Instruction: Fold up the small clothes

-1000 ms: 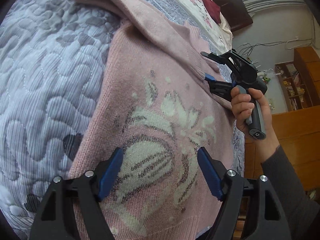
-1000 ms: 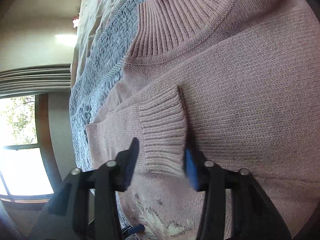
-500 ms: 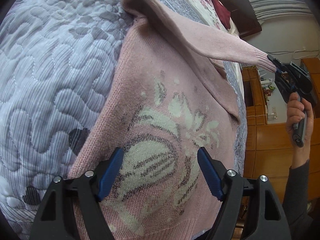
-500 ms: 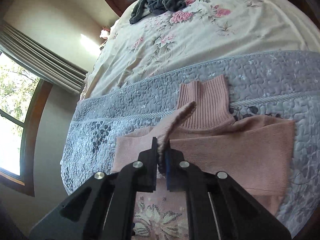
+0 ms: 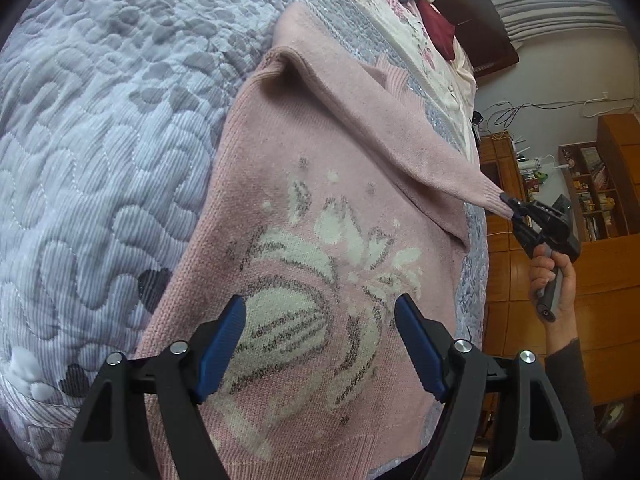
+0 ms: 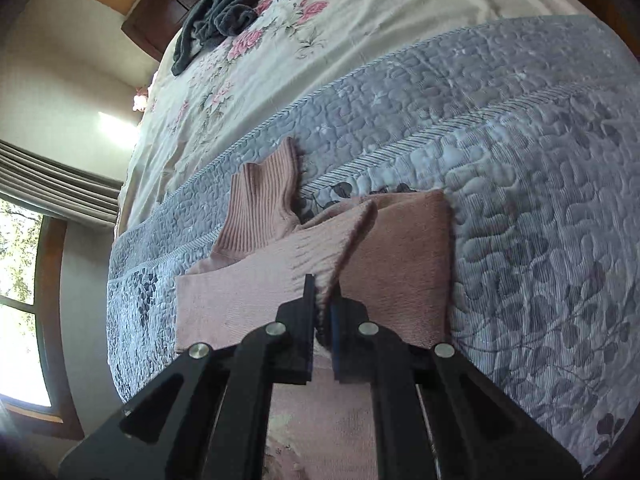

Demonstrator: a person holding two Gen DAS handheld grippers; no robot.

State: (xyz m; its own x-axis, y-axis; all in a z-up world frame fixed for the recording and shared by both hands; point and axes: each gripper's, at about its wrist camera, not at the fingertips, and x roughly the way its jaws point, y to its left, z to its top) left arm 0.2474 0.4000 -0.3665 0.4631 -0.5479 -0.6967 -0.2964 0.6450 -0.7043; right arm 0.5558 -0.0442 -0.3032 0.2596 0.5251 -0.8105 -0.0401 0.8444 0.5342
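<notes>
Left wrist view
- Garment: a pink knitted sweater with a cream and grey flower pattern (image 5: pixel 320 264) lies flat on the bed, front side up, hem nearest the camera.
- Bed cover: a grey-lilac quilted bedspread (image 5: pixel 100 152) lies under the sweater and shows to its left.
- Left gripper (image 5: pixel 320 344): hovers above the patterned lower part of the sweater, jaws spread wide with nothing between the blue pads.
- Sleeve (image 5: pixel 400 128): stretches from the far left shoulder across the chest towards the right, lifted off the body of the sweater.
- Right gripper (image 5: pixel 516 210): its jaws pinch the ribbed cuff of the sleeve, past the sweater's right edge.
- Hand (image 5: pixel 554 280): wraps the right gripper's handle, with a dark sleeve on the forearm.
- Background: wooden cabinets and a bookshelf (image 5: pixel 592 196) stand beyond the bed.

Right wrist view
- Right gripper (image 6: pixel 322 300): jaws closed on the pink sleeve cuff, which rises between them.
- Sweater (image 6: pixel 248 296): spread on the quilted bedspread (image 6: pixel 540 200), its ribbed turtleneck collar (image 6: pixel 264 208) pointing away towards the head of the bed.
- Further up the bed: a cream floral sheet (image 6: pixel 320 40) with a crumpled dark grey cloth (image 6: pixel 220 12) on it.
- Left edge: a window with pleated curtains (image 6: pixel 56 188).
</notes>
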